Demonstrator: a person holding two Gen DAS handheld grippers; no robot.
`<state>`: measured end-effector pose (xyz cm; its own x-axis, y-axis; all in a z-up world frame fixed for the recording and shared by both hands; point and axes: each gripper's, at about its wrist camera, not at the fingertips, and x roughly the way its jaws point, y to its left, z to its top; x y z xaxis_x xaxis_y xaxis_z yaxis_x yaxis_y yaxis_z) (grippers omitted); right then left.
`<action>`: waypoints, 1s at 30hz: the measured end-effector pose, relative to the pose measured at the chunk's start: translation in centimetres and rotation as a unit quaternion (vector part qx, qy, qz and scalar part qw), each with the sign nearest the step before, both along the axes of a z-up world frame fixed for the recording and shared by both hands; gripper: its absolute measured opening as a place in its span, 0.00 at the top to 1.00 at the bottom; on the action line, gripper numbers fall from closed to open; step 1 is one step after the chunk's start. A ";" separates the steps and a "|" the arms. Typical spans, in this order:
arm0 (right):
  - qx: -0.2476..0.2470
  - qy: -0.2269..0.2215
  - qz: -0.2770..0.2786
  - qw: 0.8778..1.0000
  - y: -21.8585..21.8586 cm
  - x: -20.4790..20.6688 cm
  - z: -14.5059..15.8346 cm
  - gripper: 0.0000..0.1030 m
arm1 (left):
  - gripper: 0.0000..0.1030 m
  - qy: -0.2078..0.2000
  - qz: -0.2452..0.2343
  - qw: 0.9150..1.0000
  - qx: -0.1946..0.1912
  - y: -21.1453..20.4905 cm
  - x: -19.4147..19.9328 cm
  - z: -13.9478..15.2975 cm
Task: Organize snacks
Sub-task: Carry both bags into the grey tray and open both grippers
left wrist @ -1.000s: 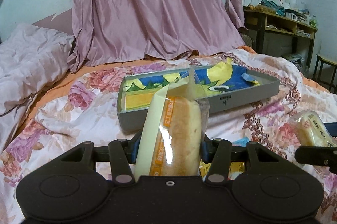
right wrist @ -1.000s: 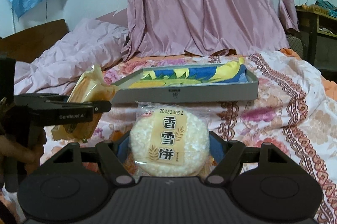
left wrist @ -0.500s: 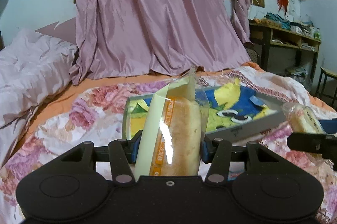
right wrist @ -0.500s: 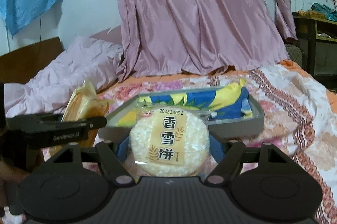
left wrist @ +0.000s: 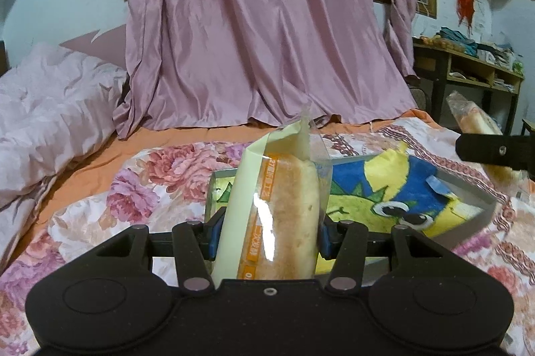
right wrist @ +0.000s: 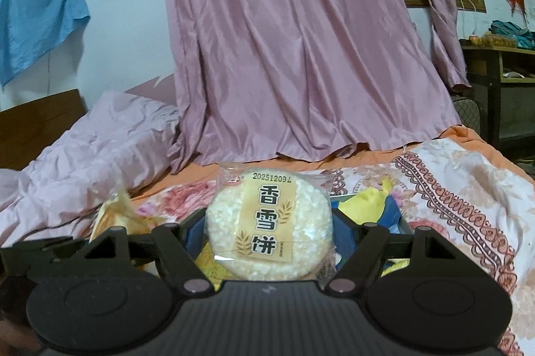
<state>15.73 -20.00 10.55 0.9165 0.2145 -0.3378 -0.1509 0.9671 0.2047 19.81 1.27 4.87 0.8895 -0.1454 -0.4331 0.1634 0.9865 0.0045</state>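
My left gripper (left wrist: 267, 235) is shut on a wrapped bread roll (left wrist: 284, 215) that stands upright between its blue pads. Just beyond it lies a grey tray (left wrist: 481, 189) lined with a blue and yellow cartoon cloth. My right gripper (right wrist: 267, 239) is shut on a round rice cracker packet (right wrist: 269, 219) with brown print. The tray (right wrist: 403, 224) lies right below and behind it, mostly hidden. In the left wrist view the rice cracker packet (left wrist: 474, 118) and a dark finger of the right gripper (left wrist: 495, 150) show at the right edge. The bread roll (right wrist: 117, 215) appears at lower left in the right wrist view.
The tray rests on a floral bedspread (left wrist: 140, 189) over an orange sheet. A crumpled pink quilt (right wrist: 83, 148) lies at left, a pink curtain (left wrist: 260, 38) hangs behind. A wooden shelf unit (left wrist: 468, 68) stands at right.
Both grippers have moved forward and over the tray with their snacks; the tray now looks nearer and lower in both views. Both grips are unchanged.
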 end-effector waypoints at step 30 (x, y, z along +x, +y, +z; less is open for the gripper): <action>-0.079 0.109 -0.043 0.990 -0.5 9.2 -9.1 0.25 | 0.49 0.070 0.017 0.997 -0.020 -2.0 10.1 -5.7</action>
